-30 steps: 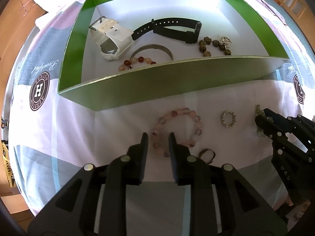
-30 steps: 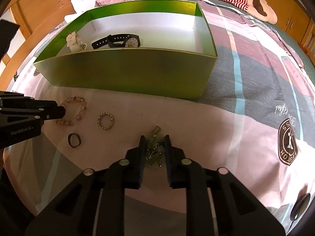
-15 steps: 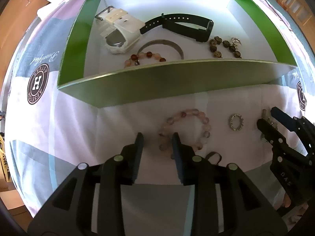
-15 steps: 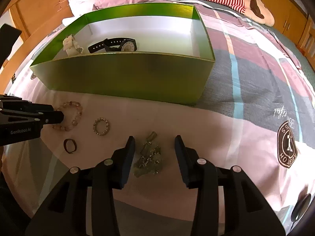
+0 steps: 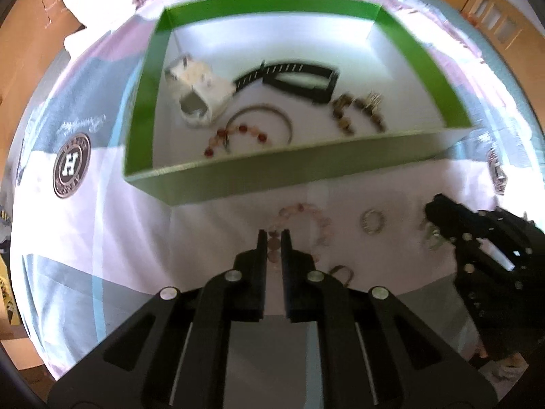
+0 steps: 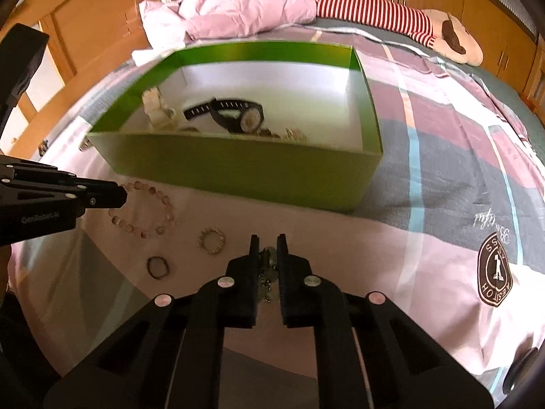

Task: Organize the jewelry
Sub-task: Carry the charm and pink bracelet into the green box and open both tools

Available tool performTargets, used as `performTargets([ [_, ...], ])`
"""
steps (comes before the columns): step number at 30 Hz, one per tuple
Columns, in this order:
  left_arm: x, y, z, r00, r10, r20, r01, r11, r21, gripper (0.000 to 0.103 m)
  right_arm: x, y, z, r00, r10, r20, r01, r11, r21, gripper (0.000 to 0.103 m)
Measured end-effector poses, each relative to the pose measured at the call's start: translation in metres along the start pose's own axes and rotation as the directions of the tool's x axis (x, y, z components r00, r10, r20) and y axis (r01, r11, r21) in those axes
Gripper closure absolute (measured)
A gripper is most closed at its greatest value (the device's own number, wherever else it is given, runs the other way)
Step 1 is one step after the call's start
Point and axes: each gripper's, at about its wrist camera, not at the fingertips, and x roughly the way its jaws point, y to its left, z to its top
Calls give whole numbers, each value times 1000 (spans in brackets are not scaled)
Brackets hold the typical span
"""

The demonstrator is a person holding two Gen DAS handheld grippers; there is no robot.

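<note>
A green box (image 5: 306, 173) (image 6: 238, 167) stands on the bed and holds a white watch (image 5: 201, 95), a black watch (image 5: 299, 78) (image 6: 235, 116), a metal bangle (image 5: 269, 112), a red bead bracelet (image 5: 235, 136) and a dark bead bracelet (image 5: 357, 112). In front of it lie a pink bead bracelet (image 5: 306, 225) (image 6: 146, 211), a sparkly ring (image 5: 373, 221) (image 6: 212, 240) and a dark ring (image 5: 340, 272) (image 6: 157, 267). My left gripper (image 5: 273, 238) is shut on the pink bracelet's near beads. My right gripper (image 6: 267, 248) is shut on a silver-green jewelry cluster (image 6: 269, 266).
The bedsheet (image 6: 425, 238) is pink, grey and white with round logos (image 5: 71, 167) (image 6: 495, 279). A crumpled pink blanket (image 6: 238, 10) and a striped plush toy (image 6: 408, 24) lie behind the box. Wooden cabinets (image 6: 477, 6) line the back.
Both grippers have closed: the left onto the pink bracelet, the right onto the jewelry cluster. Both cameras have risen and pulled back, so the box looks farther away.
</note>
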Motion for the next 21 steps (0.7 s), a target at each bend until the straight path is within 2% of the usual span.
performTargets([
  [7, -48, -6, 4, 992, -48, 117, 43, 998, 47, 95, -34, 8, 20, 993, 55, 103, -55, 998, 1, 93],
  [11, -80, -1, 19, 972, -94, 217, 83, 995, 61, 95, -56, 5, 43, 977, 74, 202, -78, 997, 13, 93],
  [14, -96, 10, 41, 956, -103, 273, 99, 995, 26, 95, -53, -3, 64, 971, 70, 230, -79, 996, 31, 93],
  [16, -96, 18, 52, 950, -103, 294, 112, 994, -15, 95, -39, -9, 75, 974, 59, 219, -71, 996, 47, 93],
  [18, -83, 28, 64, 954, -96, 284, 118, 991, -61, 95, -24, -15, 80, 979, 43, 199, -57, 996, 65, 93],
  [21, -60, 33, 74, 969, -26, 245, 50, 995, -90, 95, 0, -21, 82, 987, 20, 161, -32, 997, 71, 93],
])
